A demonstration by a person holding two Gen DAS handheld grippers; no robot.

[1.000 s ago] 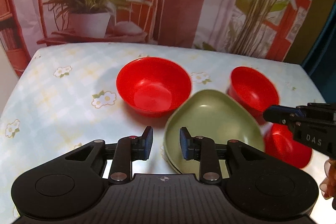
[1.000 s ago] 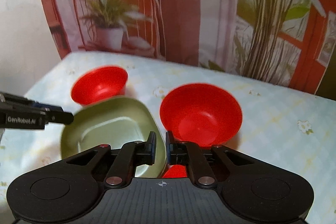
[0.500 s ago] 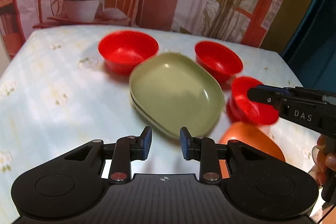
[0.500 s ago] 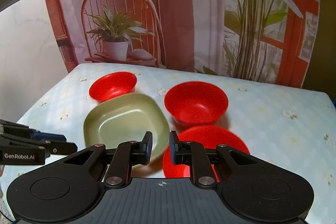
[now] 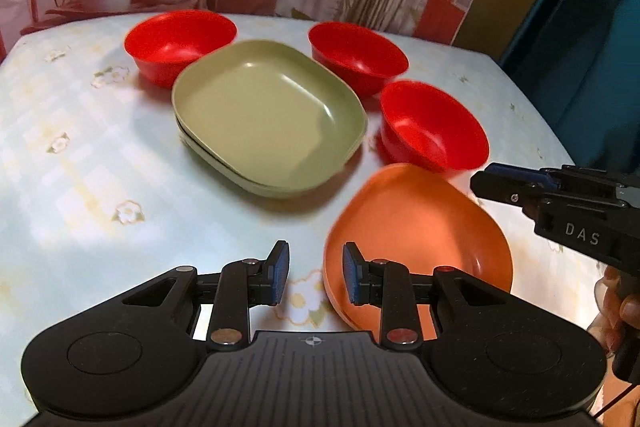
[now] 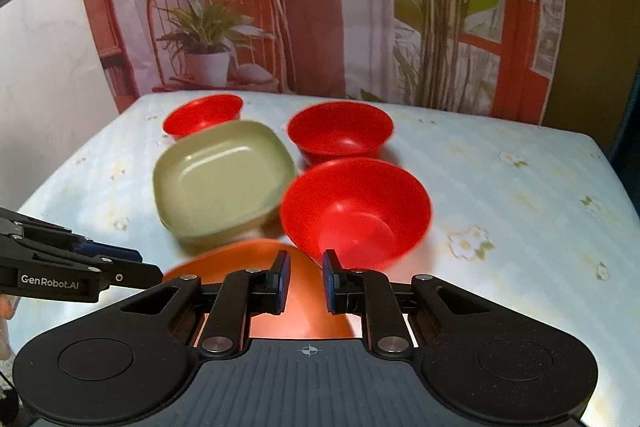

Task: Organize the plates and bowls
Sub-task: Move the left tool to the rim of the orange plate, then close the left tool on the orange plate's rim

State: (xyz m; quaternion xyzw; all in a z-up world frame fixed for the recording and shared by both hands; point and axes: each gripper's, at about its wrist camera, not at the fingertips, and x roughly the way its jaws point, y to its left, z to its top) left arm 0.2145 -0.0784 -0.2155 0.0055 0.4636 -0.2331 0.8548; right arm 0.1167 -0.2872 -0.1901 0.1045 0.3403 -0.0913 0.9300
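Two stacked green plates (image 5: 268, 115) (image 6: 224, 179) lie mid-table, ringed by three red bowls: far left (image 5: 180, 43) (image 6: 202, 115), far right (image 5: 356, 55) (image 6: 340, 131) and near right (image 5: 432, 131) (image 6: 356, 211). An orange plate (image 5: 416, 239) (image 6: 240, 259) sits nearest me. My left gripper (image 5: 314, 273) is open and empty, its right finger over the orange plate's left rim. Above the same plate, my right gripper (image 6: 307, 281) stands a little open with nothing between its jaws. Each gripper shows in the other's view, the right gripper (image 5: 492, 179) and the left gripper (image 6: 136, 267).
The table (image 5: 80, 167) wears a pale floral cloth, bare on its left side and along the right edge (image 6: 540, 207). A printed backdrop with a chair and plants hangs behind. A hand (image 5: 624, 311) shows at the right of the left wrist view.
Both grippers have drawn back toward the near table edge, bringing the orange plate into view. The right gripper's jaws, nearly shut a second ago, have parted slightly. The dishes have stayed put.
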